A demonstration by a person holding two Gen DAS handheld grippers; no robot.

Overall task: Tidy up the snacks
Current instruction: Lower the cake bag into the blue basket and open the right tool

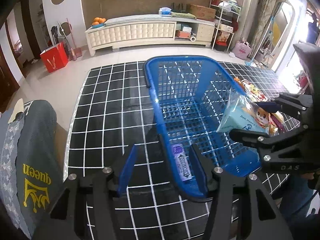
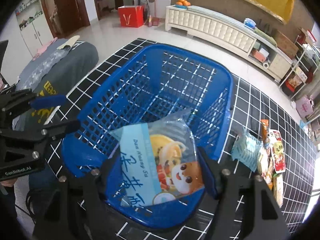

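Glossy crinkled snack packet (image 2: 160, 160) clamped in right fingers (image 2: 208, 172) over blue plastic lattice basket (image 2: 152, 84); left fingers (image 1: 128, 170) released.

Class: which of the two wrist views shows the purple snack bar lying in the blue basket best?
The left wrist view: the purple snack bar lies plainly on the blue basket's floor, between the left gripper's open fingers. In the right wrist view I cannot find it; the held snack packet covers that corner.

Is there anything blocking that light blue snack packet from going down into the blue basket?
Nothing visible does. The right gripper holds the light blue snack packet over the blue basket, whose top is open. Inside, only a purple packet lies by the near wall, leaving most of the floor free.
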